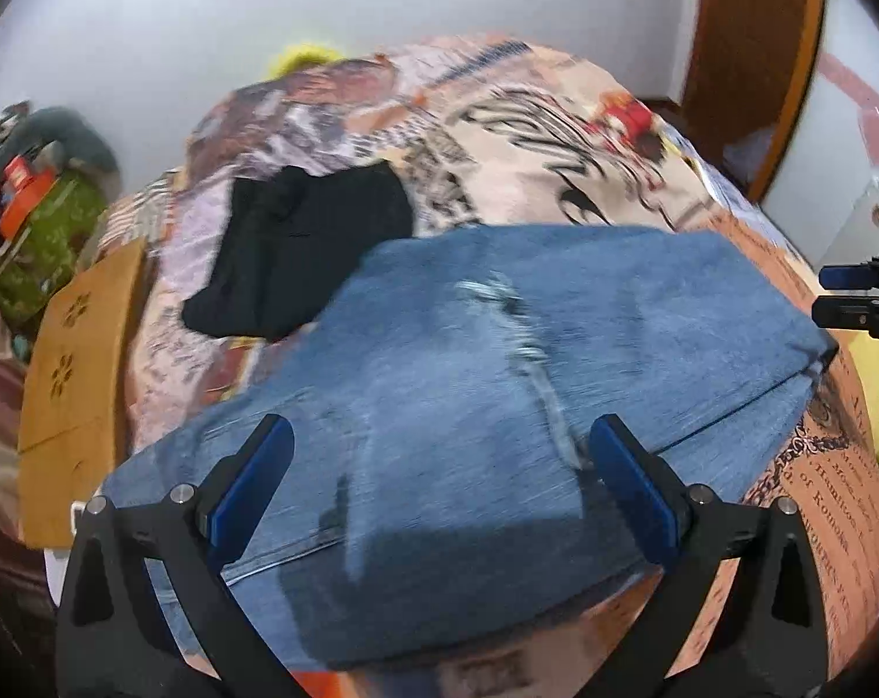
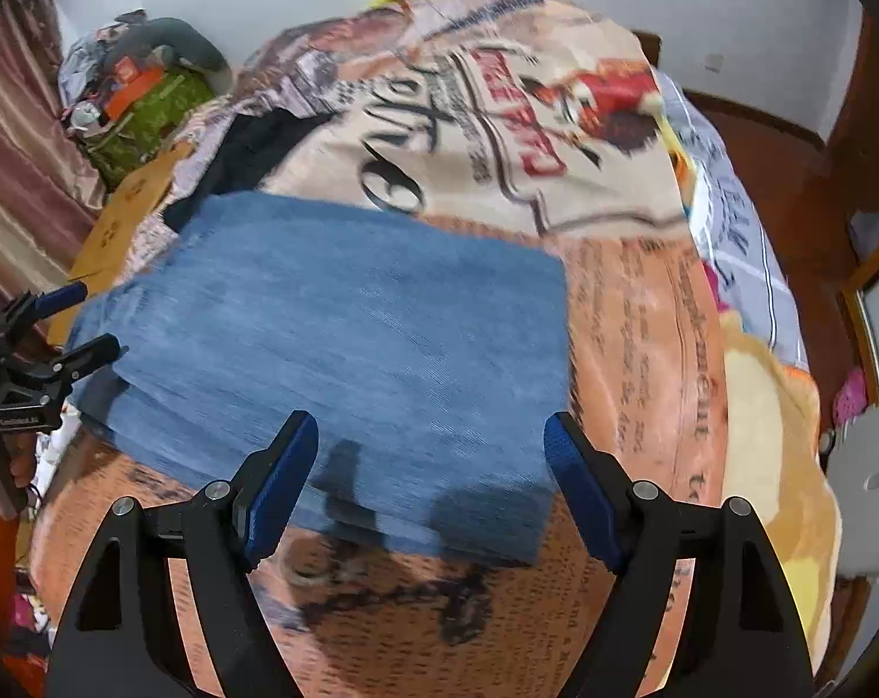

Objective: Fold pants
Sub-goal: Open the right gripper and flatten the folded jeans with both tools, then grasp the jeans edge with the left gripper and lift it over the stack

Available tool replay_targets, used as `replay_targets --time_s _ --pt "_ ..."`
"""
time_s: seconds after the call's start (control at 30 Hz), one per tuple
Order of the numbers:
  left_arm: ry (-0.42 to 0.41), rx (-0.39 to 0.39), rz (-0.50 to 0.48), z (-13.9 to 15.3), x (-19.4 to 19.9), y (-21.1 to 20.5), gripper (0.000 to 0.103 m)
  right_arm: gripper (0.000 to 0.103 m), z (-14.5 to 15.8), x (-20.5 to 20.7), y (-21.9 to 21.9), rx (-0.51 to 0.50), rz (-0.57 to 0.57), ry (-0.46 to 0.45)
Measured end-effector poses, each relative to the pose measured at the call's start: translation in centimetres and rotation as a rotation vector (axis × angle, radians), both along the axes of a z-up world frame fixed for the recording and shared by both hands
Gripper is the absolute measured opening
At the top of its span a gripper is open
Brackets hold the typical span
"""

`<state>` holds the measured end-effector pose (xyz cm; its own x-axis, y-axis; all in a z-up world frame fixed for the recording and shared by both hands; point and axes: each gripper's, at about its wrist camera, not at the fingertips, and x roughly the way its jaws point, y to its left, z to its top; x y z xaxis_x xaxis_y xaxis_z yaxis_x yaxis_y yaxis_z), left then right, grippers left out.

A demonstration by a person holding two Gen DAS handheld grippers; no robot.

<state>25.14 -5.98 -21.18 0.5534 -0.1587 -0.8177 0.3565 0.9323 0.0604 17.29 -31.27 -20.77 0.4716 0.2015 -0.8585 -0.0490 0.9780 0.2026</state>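
Blue denim pants [image 1: 497, 360] lie folded in a flat stack on the printed bedspread [image 1: 497, 116]; they also show in the right wrist view [image 2: 346, 343]. My left gripper [image 1: 439, 442] is open and empty, hovering over the near edge of the jeans. My right gripper [image 2: 431, 436] is open and empty, over the near edge of the stack. The right gripper shows at the right edge of the left wrist view [image 1: 846, 294], and the left gripper shows at the left edge of the right wrist view [image 2: 85, 317].
A black garment [image 1: 300, 256] lies folded on the bed beyond the jeans. A wooden board [image 1: 73, 360] stands at the bed's left side, with a cluttered pile [image 1: 38, 215] behind it. A wooden door frame [image 1: 753, 58] is at the back right.
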Motion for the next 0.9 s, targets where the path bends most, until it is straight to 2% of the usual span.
replay_targets --time_s 0.23,0.4,0.57,0.67,0.7,0.77,0.83,0.9 --pt "-0.039 -0.087 0.258 1.9 -0.7 9.8 0.103 0.078 2.0 1.5 4.9 0.012 0.09 -0.067" --pt "0.012 -0.094 0.443 0.0 -1.6 16.3 0.103 0.079 0.9 2.6 8.8 0.007 0.166 -0.058" --pt "0.085 -0.131 0.546 -2.6 -3.4 21.0 0.103 0.079 -1.4 3.0 10.6 -0.016 0.198 -0.017" --pt "0.172 -0.206 0.59 -4.9 -4.4 23.0 0.103 0.079 -2.3 3.1 10.8 -0.018 0.197 0.017" --pt "0.21 -0.237 0.6 -5.7 -4.7 23.6 0.103 0.082 -2.6 3.1 10.8 -0.021 0.199 0.02" --pt "0.29 -0.321 0.623 -7.5 -5.0 24.1 0.103 0.087 -2.7 2.9 10.8 -0.034 0.196 0.012" --pt "0.347 -0.423 0.641 -9.1 -5.4 24.5 0.103 0.088 -2.7 2.9 10.7 -0.026 0.197 0.017" --pt "0.372 -0.482 0.652 -9.7 -5.8 24.4 0.103 0.088 -2.7 2.9 10.6 -0.022 0.198 0.018"
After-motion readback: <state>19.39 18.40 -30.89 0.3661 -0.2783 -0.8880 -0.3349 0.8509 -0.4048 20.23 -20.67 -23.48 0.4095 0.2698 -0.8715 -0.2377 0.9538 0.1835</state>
